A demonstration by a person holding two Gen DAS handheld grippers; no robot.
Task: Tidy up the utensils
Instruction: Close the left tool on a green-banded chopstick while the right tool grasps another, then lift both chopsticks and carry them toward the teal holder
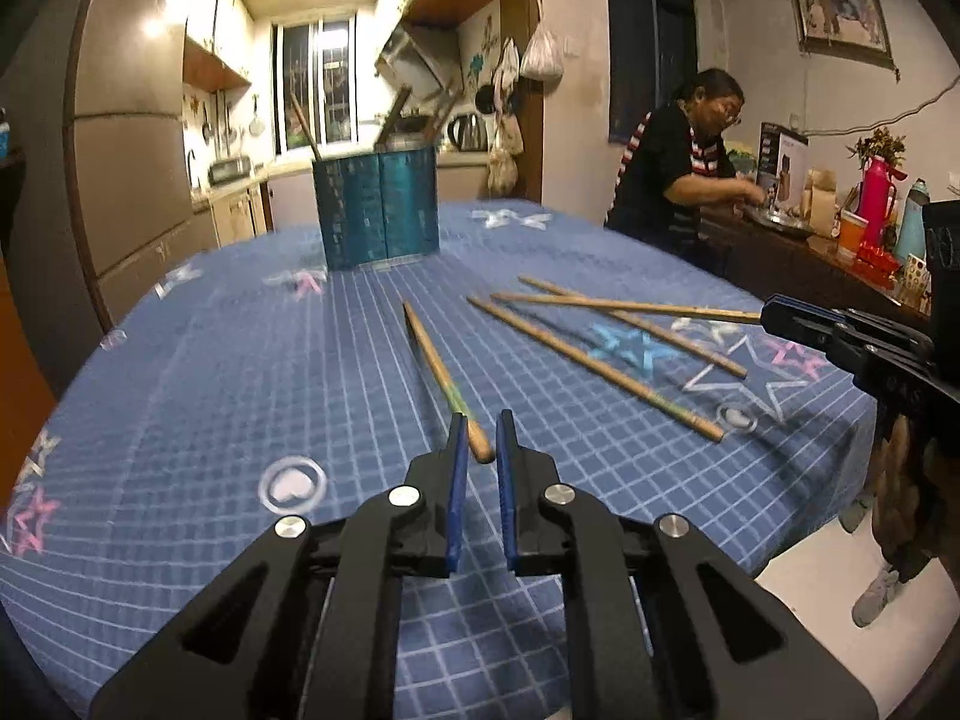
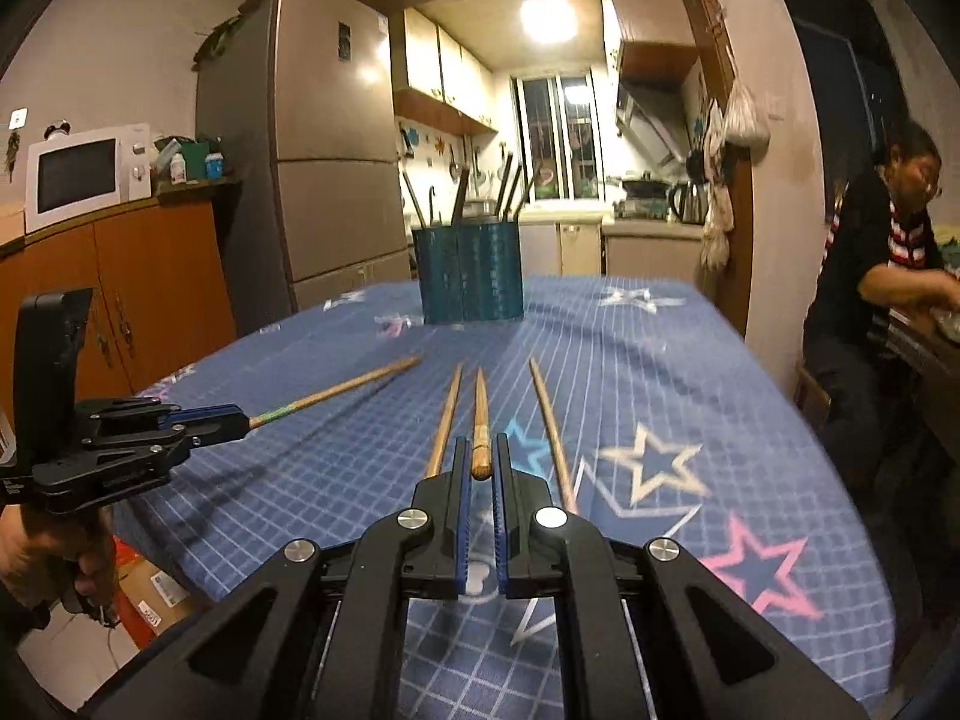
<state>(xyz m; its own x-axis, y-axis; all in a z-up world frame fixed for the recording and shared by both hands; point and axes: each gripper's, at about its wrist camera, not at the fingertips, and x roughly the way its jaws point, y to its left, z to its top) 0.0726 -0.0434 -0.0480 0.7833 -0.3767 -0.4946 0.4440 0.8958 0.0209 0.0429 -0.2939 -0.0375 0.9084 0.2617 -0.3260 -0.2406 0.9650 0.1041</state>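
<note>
One chopstick [image 1: 447, 381] clamped in each tongs [image 1: 480, 429]

The room is lit by a bright ceiling lamp [image 2: 547, 18] far back in the kitchen. It glows so hard that it looks like a white blob with no edges. A second glare spot shines on the cupboards [image 1: 155, 27] at the far left. The tablecloth [image 1: 240, 360] is fairly bright, but its far part looks smeared. The corners of both pictures are black and round, and straight lines bend near the edges. Soft dark shadows lie on the cloth near the left.
</note>
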